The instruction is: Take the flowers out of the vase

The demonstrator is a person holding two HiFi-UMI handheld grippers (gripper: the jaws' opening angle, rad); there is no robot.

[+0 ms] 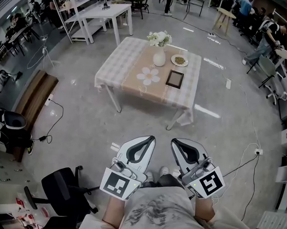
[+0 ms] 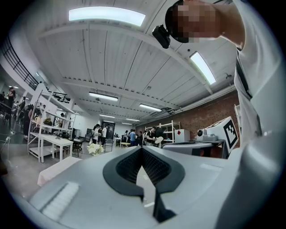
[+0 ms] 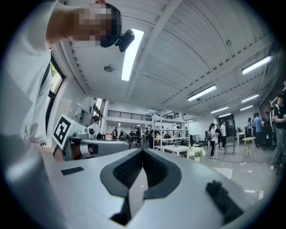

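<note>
The flowers [image 1: 159, 38] stand upright in the vase [image 1: 159, 57], upper centre, well ahead (neither side nearer). Your left hand-held gripper [image 1: 151, 139] and right hand-held gripper [image 1: 173, 142] are closed, empty.

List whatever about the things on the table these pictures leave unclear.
- Flowers, head view: too small to count; stems hidden inside the vase.
- Plate, head view: what lies on it is too small to name.
- Dark framed thing, head view: too small to tell a picture from a screen.
- Both gripper views: the bouquet is a tiny far white clump; plate and framed thing cannot be made out.
</note>
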